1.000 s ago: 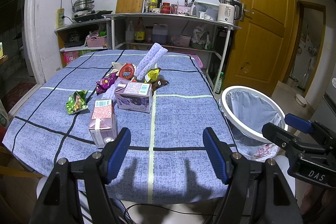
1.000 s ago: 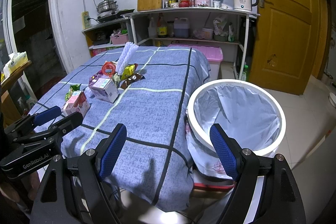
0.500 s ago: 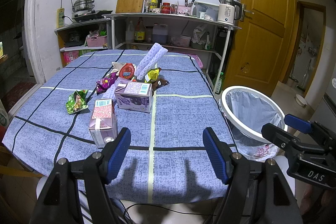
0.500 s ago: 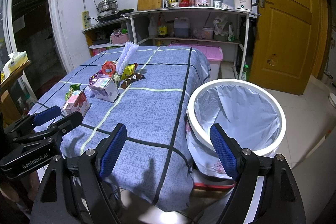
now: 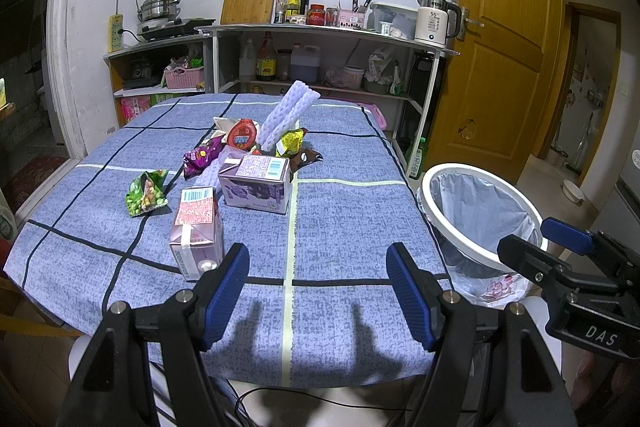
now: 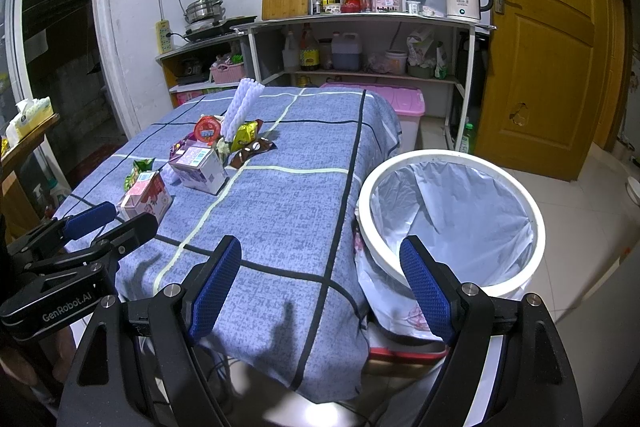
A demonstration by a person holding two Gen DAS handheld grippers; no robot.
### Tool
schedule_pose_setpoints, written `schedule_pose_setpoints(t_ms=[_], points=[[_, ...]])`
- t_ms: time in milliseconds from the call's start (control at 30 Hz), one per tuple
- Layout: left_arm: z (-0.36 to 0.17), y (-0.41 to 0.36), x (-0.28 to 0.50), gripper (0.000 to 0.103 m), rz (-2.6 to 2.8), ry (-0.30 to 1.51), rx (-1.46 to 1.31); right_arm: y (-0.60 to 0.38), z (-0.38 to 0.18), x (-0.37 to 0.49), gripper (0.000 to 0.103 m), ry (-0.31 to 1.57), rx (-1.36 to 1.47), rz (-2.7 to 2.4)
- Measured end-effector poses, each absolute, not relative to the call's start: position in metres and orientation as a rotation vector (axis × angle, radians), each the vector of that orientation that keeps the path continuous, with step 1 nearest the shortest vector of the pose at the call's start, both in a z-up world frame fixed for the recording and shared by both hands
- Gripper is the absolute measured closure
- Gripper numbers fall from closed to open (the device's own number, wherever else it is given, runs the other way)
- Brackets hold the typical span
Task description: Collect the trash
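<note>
Change: nothing has shifted over the last second; both grippers hang where they were, so collecting has not begun.
Left gripper (image 5: pixel 318 283): jaws spread wide, holding nothing, at the near edge of the table (image 5: pixel 352 211).
Right gripper (image 6: pixel 320 277): jaws wide apart, empty, poised between the table's near right corner and the bin (image 6: pixel 452 223).
Trash: 2 cartons, a pink carton (image 5: pixel 196 223) nearest and a purple carton (image 5: pixel 256 181) behind it, a green wrapper (image 5: pixel 147 191) to the left, more wrappers and a foam sleeve (image 5: pixel 286 113) farther back.
Bin: white rim, pale liner, looks empty, beside the table's right side.
</note>
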State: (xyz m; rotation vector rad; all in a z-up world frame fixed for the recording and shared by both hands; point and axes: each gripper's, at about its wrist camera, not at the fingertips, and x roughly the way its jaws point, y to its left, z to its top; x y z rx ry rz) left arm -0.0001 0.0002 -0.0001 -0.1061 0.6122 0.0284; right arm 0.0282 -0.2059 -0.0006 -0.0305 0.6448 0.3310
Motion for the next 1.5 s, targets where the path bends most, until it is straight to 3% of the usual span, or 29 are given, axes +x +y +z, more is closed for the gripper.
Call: schedule_pose_setpoints(t_ms=[600, 1333, 1500], points=[[-0.010, 0.006, 0.006, 0.030, 0.033, 0.633, -0.117, -0.200, -0.017, 0.031, 0.021, 0.661, -0.039, 0.343], [-0.047, 0.088, 0.045, 0.031, 0.160, 0.700, -0.244, -0.137, -0.026, 0.091, 0.021, 0.720, -0.107, 0.526], [-0.050, 0.087, 0.050, 0.056, 0.130, 0.704, -0.245, -0.119, -0.026, 0.106, 0.021, 0.716, -0.125, 0.604]])
